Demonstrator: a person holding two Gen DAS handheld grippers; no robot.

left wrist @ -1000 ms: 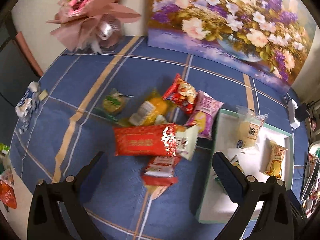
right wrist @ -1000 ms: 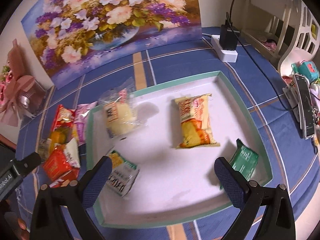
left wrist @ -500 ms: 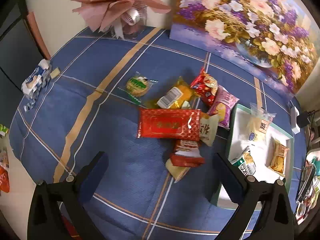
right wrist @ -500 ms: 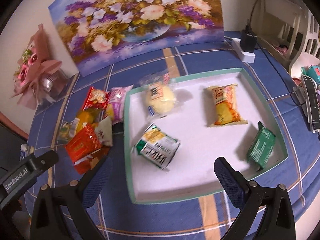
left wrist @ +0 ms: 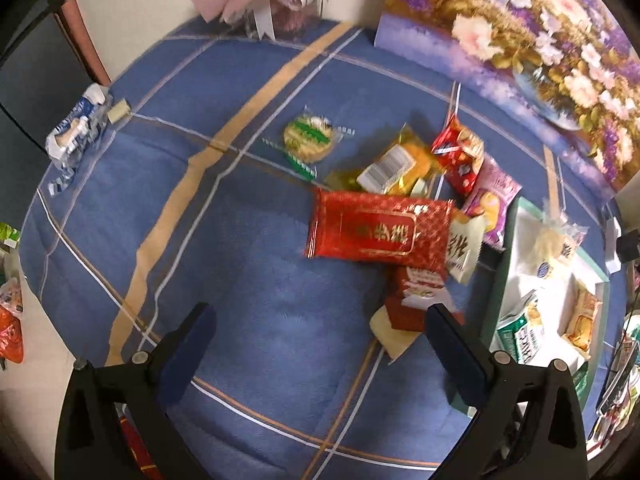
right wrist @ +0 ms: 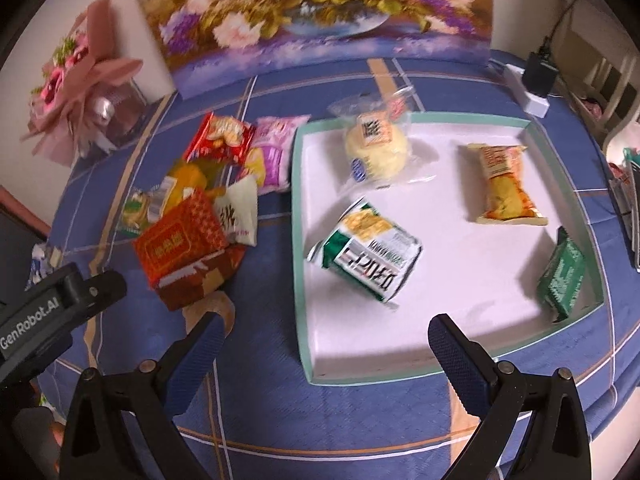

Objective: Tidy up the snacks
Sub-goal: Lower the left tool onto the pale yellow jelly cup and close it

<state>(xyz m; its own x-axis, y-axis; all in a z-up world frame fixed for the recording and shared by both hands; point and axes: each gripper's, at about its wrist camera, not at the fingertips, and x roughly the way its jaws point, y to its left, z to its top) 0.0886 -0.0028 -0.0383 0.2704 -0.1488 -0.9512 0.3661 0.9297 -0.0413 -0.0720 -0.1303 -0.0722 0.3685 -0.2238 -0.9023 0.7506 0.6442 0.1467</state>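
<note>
Sorting is partly done: four packets sit inside the tray [right wrist: 560, 126], and a heap of snacks lies on the blue plaid tabletop [left wrist: 248, 264] just beside its left wall. Both tools are released and nothing is held. The left tool [left wrist: 320, 330] hangs over bare cloth near the heap; the right tool [right wrist: 326, 342] hangs over the tray's near-left corner.

In the tray are seen: a round bun in clear wrap [right wrist: 376, 146], a yellow packet [right wrist: 502, 184], a green-white pack [right wrist: 366, 250] and a dark green pack [right wrist: 562, 276] against the right wall.

The next pick is judged to be from the heap. The big red pack [left wrist: 380, 226] lies on top, overlapping a white sachet [left wrist: 464, 248] and a smaller red packet [left wrist: 416, 296], so it should be taken first.
- Approach from above, with the fingers set across its short side.
- Only the top pack should be pinched; the film looks slippery and neighbours could be dragged along.
- It is best lifted clear of the tray wall before being moved across, then set into the bare white patch near the front.

A lone green-striped biscuit [left wrist: 310, 138] lies apart from the heap and could be taken cleanly at any time.

Surroundings: the cloth looks soft and fuzzy, so thin packets may sink slightly. A flower painting [right wrist: 320, 8] and a pink bouquet [right wrist: 76, 80] stand at the back edge, and a power strip with cable [right wrist: 532, 92] lies behind the tray.
</note>
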